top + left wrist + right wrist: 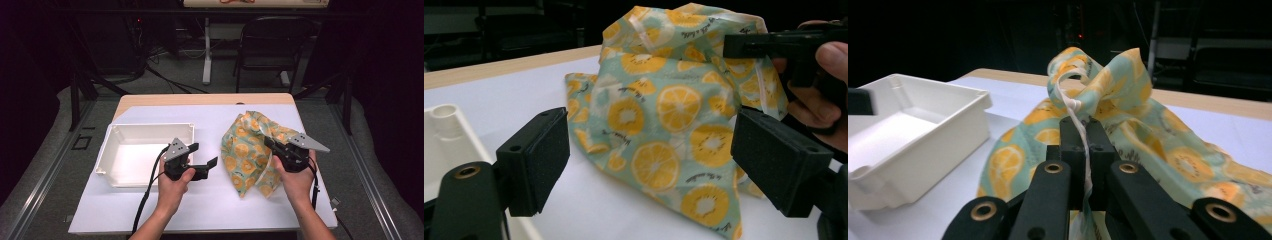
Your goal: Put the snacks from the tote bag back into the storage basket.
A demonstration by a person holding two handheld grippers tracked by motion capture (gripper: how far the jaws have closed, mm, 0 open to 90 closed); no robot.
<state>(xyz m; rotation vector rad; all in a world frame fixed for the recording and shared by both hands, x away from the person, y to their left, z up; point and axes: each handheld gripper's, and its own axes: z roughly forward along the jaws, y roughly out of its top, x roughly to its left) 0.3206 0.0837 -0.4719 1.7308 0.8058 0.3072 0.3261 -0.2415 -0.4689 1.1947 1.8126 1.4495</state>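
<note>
Right up close, the right tool (1083,145) is pinching only a thin hemmed edge of the lemon-print cloth (250,150), its jaws pressed together on it. That grip looks risky: a quick pull could slip the hem free. The cloth sits crumpled on the white surface (210,205), right of the white bin (107,150). The left tool (202,159) hangs spread and empty, pointing at the cloth, hand low.

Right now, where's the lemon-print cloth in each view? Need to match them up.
High view: cloth right of centre on the white table cover, its right edge pinched in the right claw.
Left gripper view: cloth centre, beyond the open left claw.
Right gripper view: cloth centre, its hem clamped in the shut claw.
Shared landmark: white tray.
</note>
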